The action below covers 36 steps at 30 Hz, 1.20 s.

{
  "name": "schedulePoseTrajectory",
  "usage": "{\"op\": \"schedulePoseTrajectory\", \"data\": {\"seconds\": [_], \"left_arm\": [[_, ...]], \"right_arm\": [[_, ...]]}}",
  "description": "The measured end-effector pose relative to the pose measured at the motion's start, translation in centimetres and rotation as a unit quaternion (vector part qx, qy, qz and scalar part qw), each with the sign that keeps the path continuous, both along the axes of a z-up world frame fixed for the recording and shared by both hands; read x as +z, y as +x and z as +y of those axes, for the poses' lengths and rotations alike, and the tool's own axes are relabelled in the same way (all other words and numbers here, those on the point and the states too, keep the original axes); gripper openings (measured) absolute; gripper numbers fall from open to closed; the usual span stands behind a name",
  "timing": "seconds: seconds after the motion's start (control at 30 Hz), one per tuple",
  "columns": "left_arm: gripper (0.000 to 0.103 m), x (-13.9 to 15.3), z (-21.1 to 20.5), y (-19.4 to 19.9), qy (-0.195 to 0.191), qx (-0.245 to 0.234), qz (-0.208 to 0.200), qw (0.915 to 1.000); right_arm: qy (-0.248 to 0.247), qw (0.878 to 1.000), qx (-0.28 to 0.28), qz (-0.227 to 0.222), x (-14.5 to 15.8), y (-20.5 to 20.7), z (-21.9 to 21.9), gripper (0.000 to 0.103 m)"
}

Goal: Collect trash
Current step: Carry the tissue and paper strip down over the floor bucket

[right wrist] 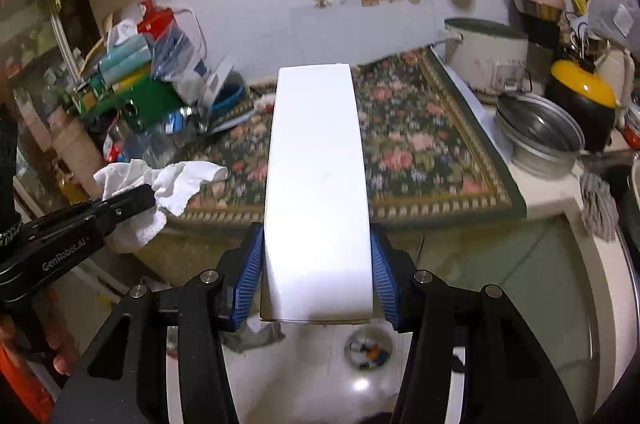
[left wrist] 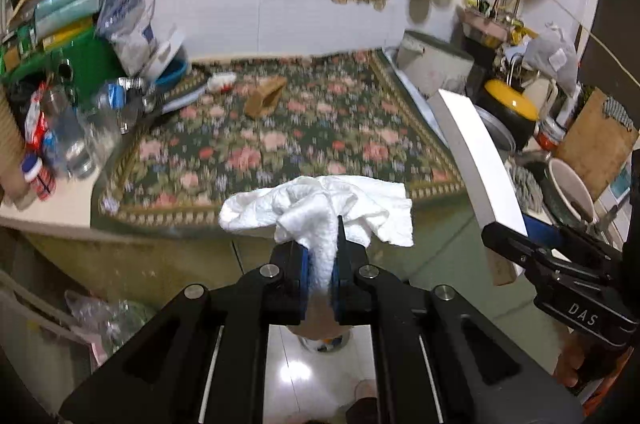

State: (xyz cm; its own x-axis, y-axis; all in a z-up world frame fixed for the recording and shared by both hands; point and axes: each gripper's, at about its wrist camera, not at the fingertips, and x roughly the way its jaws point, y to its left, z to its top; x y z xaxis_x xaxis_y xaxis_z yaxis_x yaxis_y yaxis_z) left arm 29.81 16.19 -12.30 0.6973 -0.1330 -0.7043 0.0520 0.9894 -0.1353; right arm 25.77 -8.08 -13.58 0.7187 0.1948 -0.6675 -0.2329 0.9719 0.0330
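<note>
Pinching a crumpled white tissue, left jaws closed; right jaws clamp a long white box.

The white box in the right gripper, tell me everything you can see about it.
The white box is long, flat and plain, with a smooth glossy top and a brownish cardboard edge at its near end. The right gripper is shut on its long sides, its blue-padded jaws pressing near that end. It juts forward over the floral cloth, held in the air, touching nothing else.
</note>
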Motion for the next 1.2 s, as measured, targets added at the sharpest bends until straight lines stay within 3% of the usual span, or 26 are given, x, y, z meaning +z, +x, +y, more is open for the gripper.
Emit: {"op": "schedulePoseTrajectory", "data": {"seconds": [0.3,0.5,0.6,0.9,1.2], "left_arm": [[0.008,-8.2,-2.1,0.4,-0.01,0.014,0.07,0.9974],[0.008,-16.8,-4.5,1.5,-0.013,0.034,0.122,0.9918],[0.008,-22.5,-5.4,1.9,-0.026,0.049,0.151,0.987],[0.008,-38.8,-5.8,2.6,-0.039,0.074,0.229,0.9698],[0.008,-50.7,-3.8,3.8,-0.047,0.09,0.278,0.9552]], "right_arm": [[-0.019,0.998,0.006,0.06,-5.7,-0.3,-1.5,0.048],[-0.036,0.992,0.021,0.118,-12.4,1.0,-4.5,0.048],[-0.039,0.988,0.025,0.146,-15.9,1.7,-5.9,0.048],[-0.059,0.97,0.022,0.233,-30.6,4.4,-10.2,0.048],[-0.063,0.947,0.001,0.316,-44.5,5.6,-12.6,0.048]]}}
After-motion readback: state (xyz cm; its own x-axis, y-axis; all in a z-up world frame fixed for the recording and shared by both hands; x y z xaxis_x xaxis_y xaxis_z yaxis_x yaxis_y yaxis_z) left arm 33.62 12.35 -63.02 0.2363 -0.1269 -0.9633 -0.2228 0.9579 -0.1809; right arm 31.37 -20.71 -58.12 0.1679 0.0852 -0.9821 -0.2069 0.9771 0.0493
